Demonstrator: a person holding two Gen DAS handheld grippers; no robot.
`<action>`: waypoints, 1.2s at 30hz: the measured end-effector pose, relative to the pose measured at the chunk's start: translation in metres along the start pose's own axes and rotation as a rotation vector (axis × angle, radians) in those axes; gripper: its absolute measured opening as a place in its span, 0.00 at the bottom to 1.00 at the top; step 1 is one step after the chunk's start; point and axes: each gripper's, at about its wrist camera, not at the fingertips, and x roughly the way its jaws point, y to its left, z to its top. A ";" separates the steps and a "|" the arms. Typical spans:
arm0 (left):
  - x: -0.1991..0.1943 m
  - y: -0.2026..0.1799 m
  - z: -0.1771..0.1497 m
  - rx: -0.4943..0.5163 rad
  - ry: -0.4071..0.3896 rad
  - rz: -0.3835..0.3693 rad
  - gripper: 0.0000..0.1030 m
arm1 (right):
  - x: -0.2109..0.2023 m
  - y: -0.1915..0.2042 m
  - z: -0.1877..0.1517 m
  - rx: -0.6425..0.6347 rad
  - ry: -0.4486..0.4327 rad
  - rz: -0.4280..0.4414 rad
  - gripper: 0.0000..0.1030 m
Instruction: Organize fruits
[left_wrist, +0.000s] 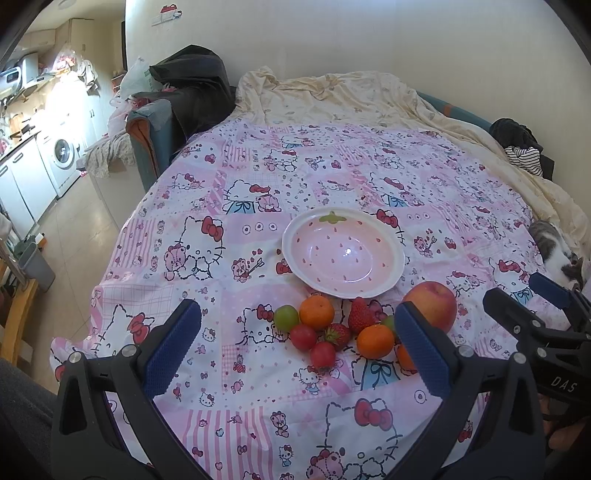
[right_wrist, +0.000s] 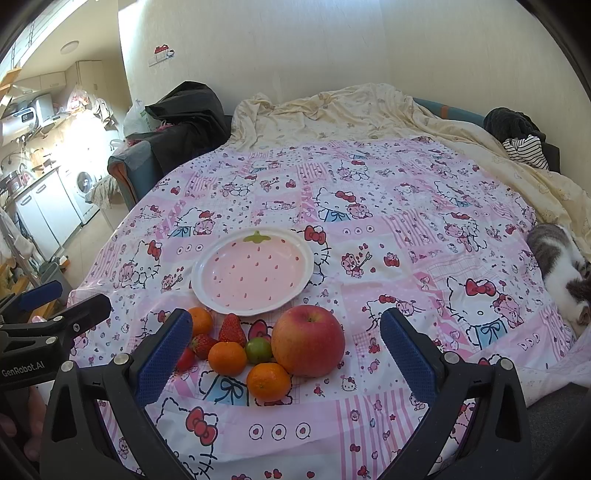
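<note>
Both wrist cameras look forward and down, side by side, sharing the plate (left_wrist: 343, 254) and fruit pile (right_wrist: 266, 350).

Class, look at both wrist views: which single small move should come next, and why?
Probably lower the open right gripper onto the apple. It is the largest fruit, lies between the spread fingers, and the strawberry plate just behind it holds nothing yet.
</note>
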 end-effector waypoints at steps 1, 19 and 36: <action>0.000 0.000 0.000 0.001 0.000 0.001 1.00 | 0.000 0.000 0.000 0.000 0.000 0.001 1.00; -0.001 0.000 -0.002 -0.001 -0.007 0.000 1.00 | 0.000 -0.001 0.000 0.002 0.003 -0.003 1.00; 0.000 0.002 -0.002 -0.014 0.001 0.001 1.00 | -0.001 -0.001 0.001 0.005 0.004 -0.002 1.00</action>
